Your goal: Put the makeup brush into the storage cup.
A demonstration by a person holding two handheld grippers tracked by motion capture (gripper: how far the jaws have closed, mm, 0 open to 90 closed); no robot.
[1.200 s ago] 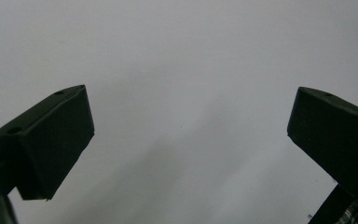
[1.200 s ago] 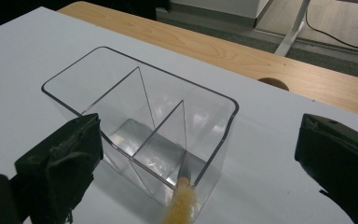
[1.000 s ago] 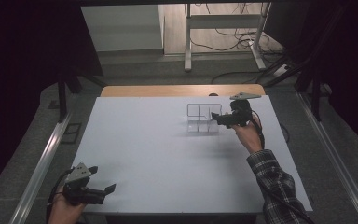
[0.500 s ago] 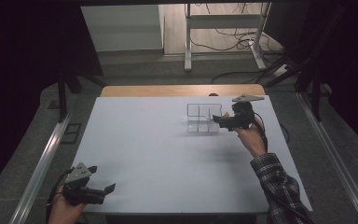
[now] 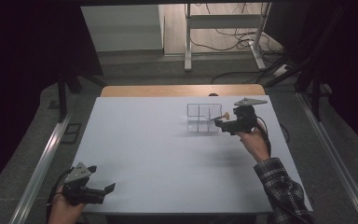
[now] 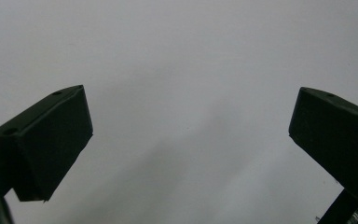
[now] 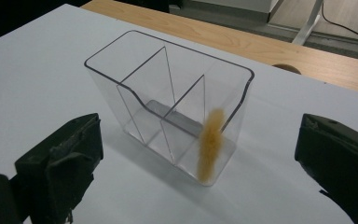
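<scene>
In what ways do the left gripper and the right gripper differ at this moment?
The left gripper sits at the near left corner of the white table; the right gripper is at the far right, beside the clear organizer. The left gripper faces bare table surface; the right gripper faces the organizer, where a blurred tan thing shows at the near compartment. Shared: both have black jaws standing open with nothing between them.

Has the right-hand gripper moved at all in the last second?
Barely: the right gripper stays beside the clear organizer, jaws open.
</scene>
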